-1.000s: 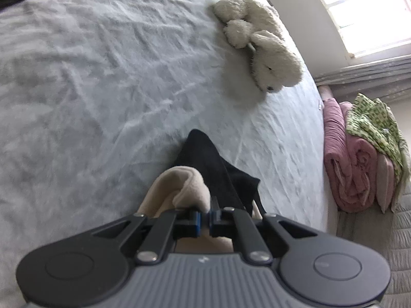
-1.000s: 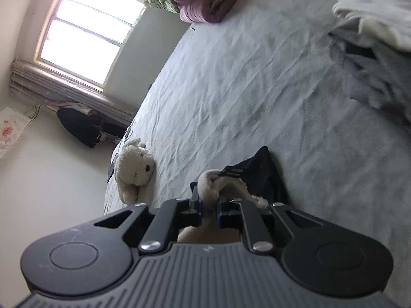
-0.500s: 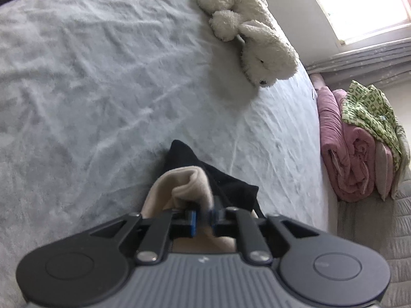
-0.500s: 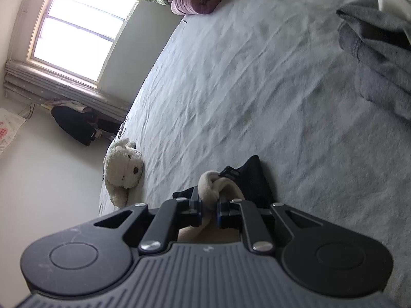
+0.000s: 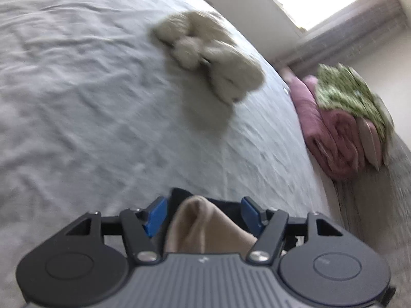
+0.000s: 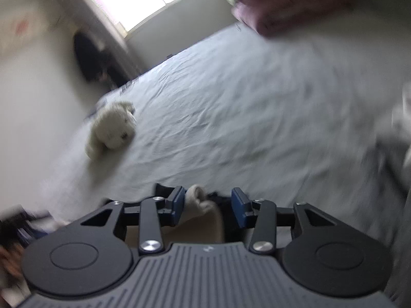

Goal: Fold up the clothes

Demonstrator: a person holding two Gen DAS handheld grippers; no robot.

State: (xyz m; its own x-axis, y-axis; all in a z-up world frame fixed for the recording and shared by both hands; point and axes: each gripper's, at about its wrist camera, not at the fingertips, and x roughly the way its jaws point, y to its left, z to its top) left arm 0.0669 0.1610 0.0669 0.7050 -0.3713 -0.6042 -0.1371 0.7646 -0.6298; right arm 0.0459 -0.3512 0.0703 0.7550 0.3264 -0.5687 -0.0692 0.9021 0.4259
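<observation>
A garment with a black outside and a beige fleece lining (image 5: 203, 225) lies on the grey bed sheet (image 5: 90, 107), close under both grippers. My left gripper (image 5: 203, 211) is open, with its blue pads (image 5: 155, 214) on either side of a raised beige fold. My right gripper (image 6: 208, 206) is open too, with the beige fold (image 6: 196, 200) and black cloth between its blue pads (image 6: 239, 206). Neither holds the cloth. Both views are blurred by motion.
A white plush dog (image 5: 210, 54) lies further up the bed, also in the right wrist view (image 6: 113, 131). Rolled pink blankets (image 5: 331, 138) with a green patterned cloth (image 5: 352, 92) sit at the bed's edge. Grey and white clothes (image 6: 400, 138) lie at the right.
Both grippers were shut on the garment's beige edge and have now opened and let it go. Both views have swung, and the garment lies lower in them.
</observation>
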